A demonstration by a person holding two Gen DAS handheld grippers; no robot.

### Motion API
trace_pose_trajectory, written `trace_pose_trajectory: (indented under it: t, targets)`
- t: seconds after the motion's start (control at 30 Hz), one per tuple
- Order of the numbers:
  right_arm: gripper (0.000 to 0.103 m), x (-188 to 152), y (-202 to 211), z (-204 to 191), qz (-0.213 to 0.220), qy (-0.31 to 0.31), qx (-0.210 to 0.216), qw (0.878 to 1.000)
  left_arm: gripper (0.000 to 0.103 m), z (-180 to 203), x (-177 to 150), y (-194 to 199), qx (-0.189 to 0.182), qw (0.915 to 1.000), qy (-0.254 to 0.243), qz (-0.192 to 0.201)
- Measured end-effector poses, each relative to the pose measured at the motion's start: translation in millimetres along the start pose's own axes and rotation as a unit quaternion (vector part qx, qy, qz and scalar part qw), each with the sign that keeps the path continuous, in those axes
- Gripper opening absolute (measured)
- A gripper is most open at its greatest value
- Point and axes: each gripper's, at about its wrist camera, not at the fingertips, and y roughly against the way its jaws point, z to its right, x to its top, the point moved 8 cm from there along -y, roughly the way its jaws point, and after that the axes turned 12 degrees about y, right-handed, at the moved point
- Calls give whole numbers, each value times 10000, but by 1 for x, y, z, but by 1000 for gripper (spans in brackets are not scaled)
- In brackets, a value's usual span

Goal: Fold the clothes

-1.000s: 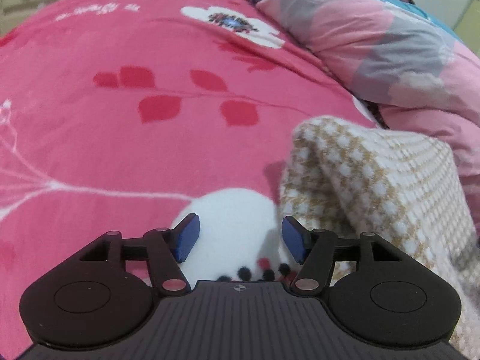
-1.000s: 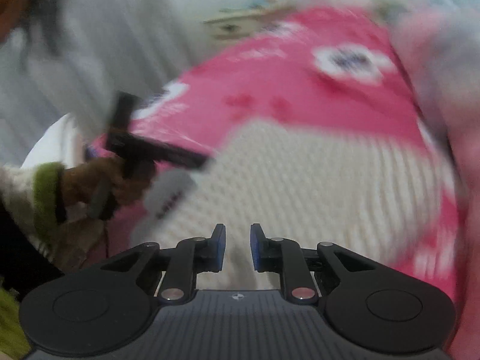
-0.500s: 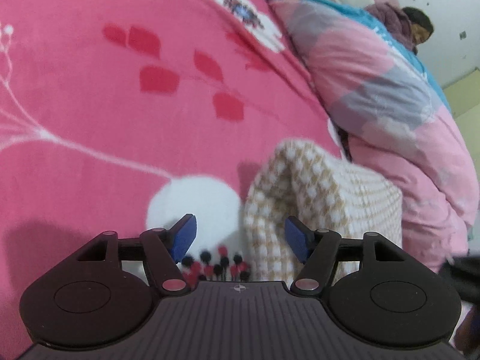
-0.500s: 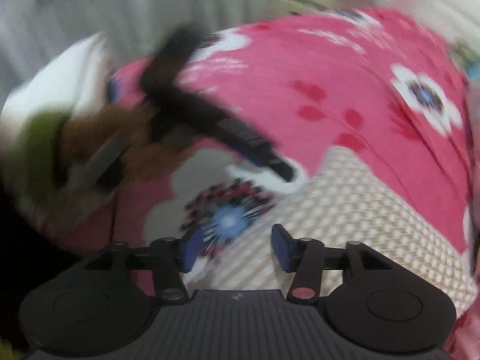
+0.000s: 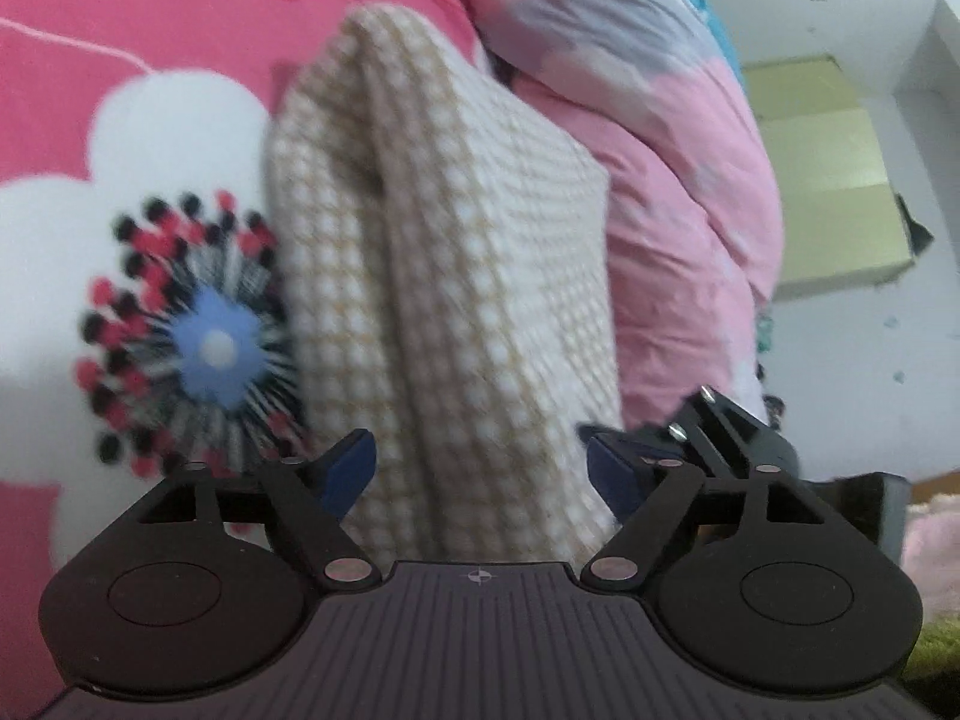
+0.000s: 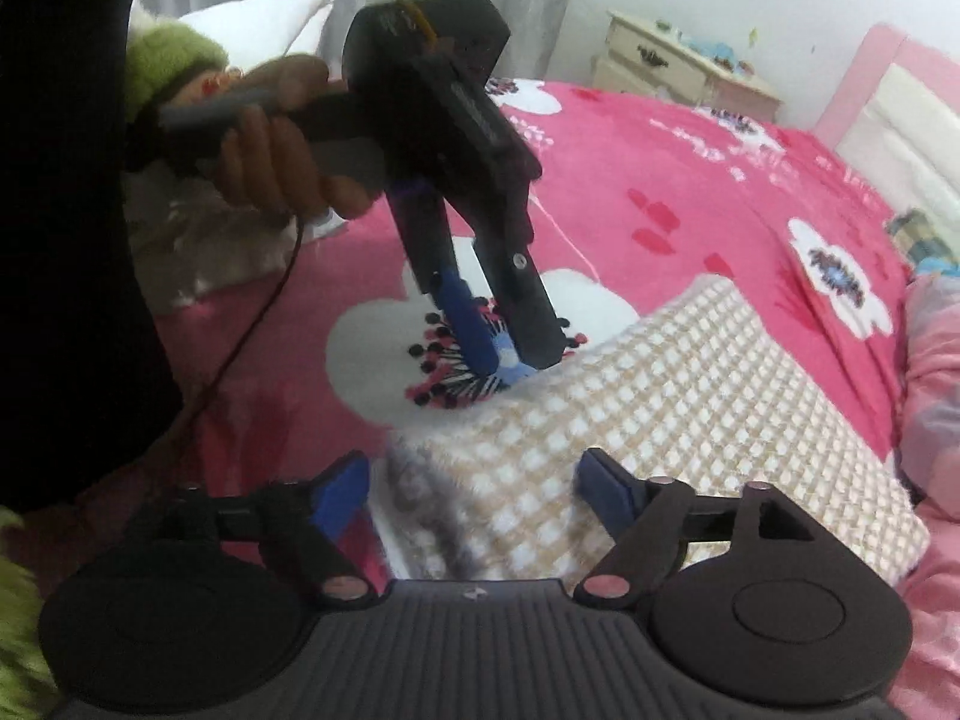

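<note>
Grippers both stand wide with nothing held: the left gripper and right gripper each straddle the near edge of the checked sweater, which lies folded at the centre of both frames on the pink blanket. To pinch well, I judge each should slide further onto the edge so all layers sit between the fingers. Both should close together, avoiding the blanket beneath.
</note>
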Motion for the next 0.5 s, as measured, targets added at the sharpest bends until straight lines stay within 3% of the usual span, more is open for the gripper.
trace_pose_trajectory:
  t: [0.17,0.27,0.5]
  targets:
    - [87,-3,-4,-14,-119,584,-408,9974,82,3,-13,-20,307,9994,-99,-114]
    - [89,-6,-12,-20,-180,773,-719,9942,88,10,-16,-25,115,9998,38,-184]
    - [93,-8,-36,-29,-379,1205,-1476,9810,91,26,-22,-36,-331,9982,357,-347]
